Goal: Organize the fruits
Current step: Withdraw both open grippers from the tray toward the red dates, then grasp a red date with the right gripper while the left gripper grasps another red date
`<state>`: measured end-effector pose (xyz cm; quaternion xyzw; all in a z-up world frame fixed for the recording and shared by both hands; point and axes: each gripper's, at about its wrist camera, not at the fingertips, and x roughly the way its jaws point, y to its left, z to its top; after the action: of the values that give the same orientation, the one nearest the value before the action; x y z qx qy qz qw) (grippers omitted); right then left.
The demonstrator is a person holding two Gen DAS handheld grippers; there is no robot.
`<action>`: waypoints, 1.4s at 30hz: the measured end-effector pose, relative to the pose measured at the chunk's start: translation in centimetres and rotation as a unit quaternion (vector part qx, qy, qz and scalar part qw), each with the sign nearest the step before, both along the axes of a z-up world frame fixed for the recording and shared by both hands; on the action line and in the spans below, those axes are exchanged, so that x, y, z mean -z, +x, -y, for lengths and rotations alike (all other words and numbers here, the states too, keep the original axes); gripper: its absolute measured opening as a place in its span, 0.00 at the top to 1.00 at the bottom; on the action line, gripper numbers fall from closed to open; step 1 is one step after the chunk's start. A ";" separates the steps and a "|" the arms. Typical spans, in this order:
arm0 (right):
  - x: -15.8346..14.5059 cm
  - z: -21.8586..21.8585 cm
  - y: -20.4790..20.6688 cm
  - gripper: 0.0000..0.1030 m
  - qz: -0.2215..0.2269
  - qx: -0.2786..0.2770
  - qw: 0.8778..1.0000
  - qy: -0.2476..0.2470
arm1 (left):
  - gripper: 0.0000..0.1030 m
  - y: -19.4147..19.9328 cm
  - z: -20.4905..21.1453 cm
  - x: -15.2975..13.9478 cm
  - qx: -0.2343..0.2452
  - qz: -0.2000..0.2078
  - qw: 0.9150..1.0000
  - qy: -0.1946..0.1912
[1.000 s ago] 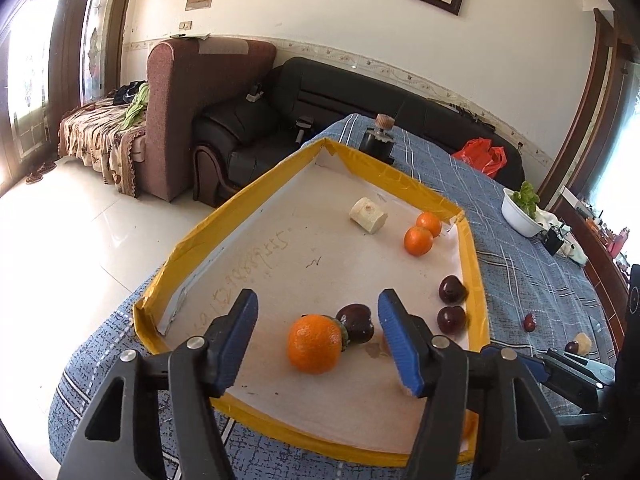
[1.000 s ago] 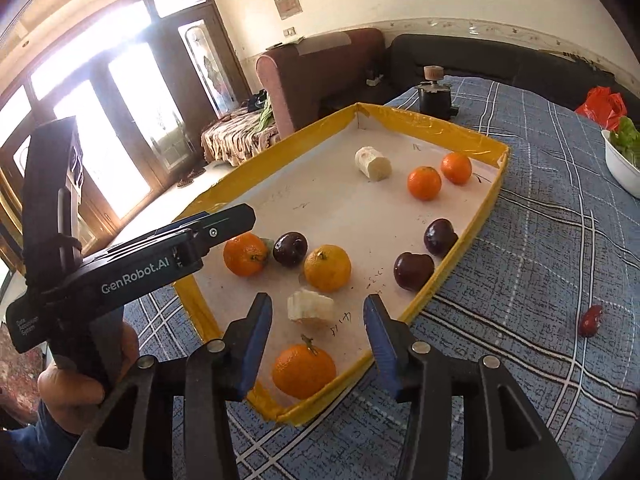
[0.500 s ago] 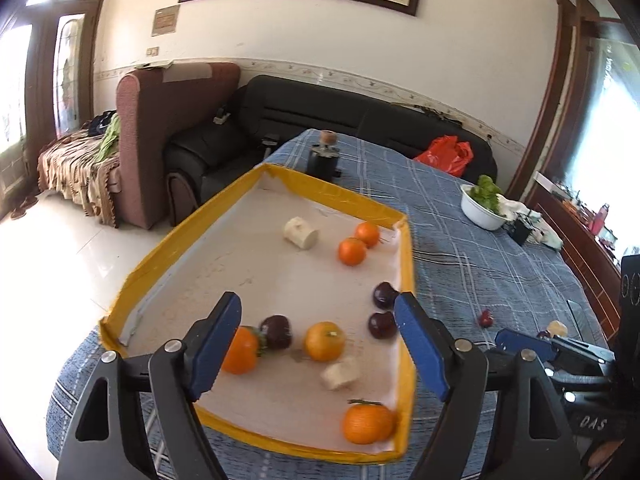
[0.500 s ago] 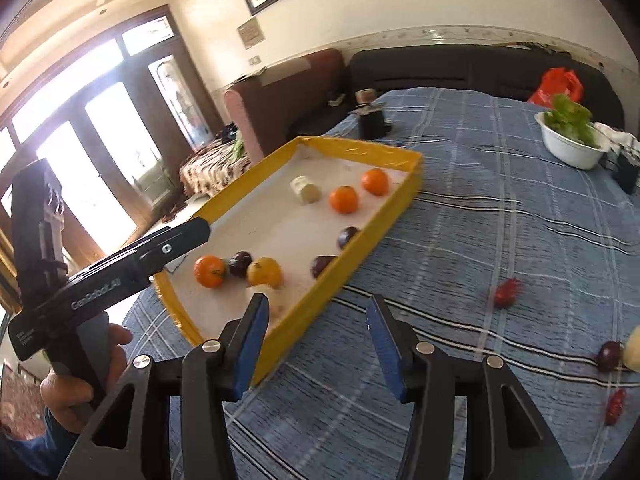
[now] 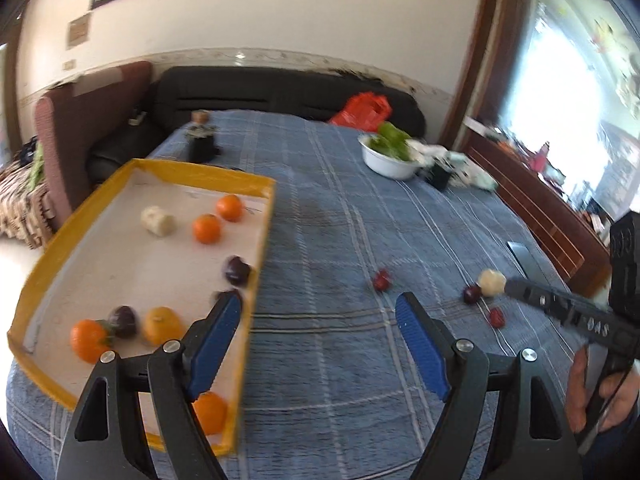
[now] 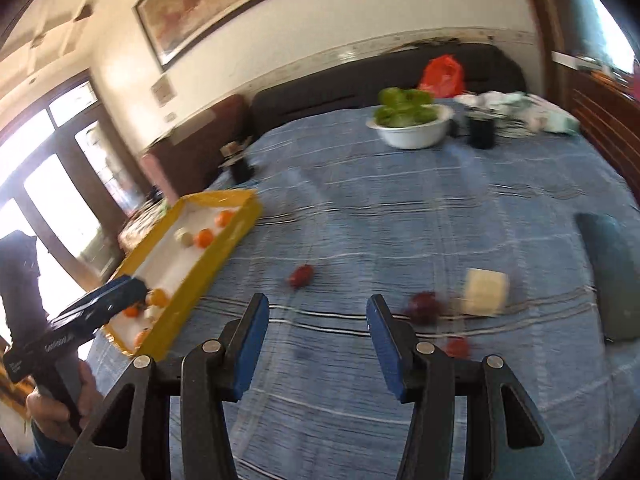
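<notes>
A yellow-rimmed tray [image 5: 260, 240] on the blue checked tablecloth holds several oranges [image 5: 206, 229], dark plums [image 5: 237, 270] and a pale banana piece [image 5: 157, 220]; it also shows in the right wrist view [image 6: 224, 248]. Loose on the cloth lie a small red fruit [image 5: 381, 280] [image 6: 301, 275], a dark plum [image 5: 472, 293] [image 6: 425, 307], a pale banana piece [image 5: 491, 282] [image 6: 484, 292] and another red fruit [image 5: 496, 317] [image 6: 457, 347]. My left gripper [image 5: 320, 344] is open and empty beside the tray's right rim. My right gripper [image 6: 316, 344] is open and empty, left of the plum.
A white bowl of green vegetables [image 5: 390, 158] [image 6: 412, 124], a dark cup [image 6: 481, 130], a red bag [image 5: 362, 110] and a dark bottle [image 5: 201, 140] stand at the table's far end. A dark flat object [image 6: 612, 276] lies at the right edge. Sofas stand behind.
Both grippers have swung right, away from the tray and toward the loose fruit on the cloth. Both stayed open and empty. The views are motion-blurred now.
</notes>
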<state>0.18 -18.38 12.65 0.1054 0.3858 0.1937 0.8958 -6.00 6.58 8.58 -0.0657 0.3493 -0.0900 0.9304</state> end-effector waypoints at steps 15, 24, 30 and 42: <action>5.4 6.4 1.7 0.74 -0.093 0.065 0.993 -0.022 | 0.46 0.6 6.2 3.1 0.085 -0.045 0.995 0.017; 6.6 3.8 1.9 0.79 -0.080 0.021 0.994 -0.072 | 0.60 3.2 6.6 3.8 0.088 -0.080 0.993 0.010; 6.9 4.1 1.9 0.79 -0.071 0.016 0.995 -0.063 | 0.60 7.4 8.0 3.7 0.093 -0.104 0.990 0.016; 6.9 4.3 2.1 0.78 -0.068 0.009 0.997 -0.047 | 0.73 14.2 10.1 7.5 0.066 -0.139 0.986 0.059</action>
<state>2.23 -22.67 5.71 0.0793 0.4538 0.1596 0.8731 8.19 -3.54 1.05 0.0009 0.4831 -0.1206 0.8672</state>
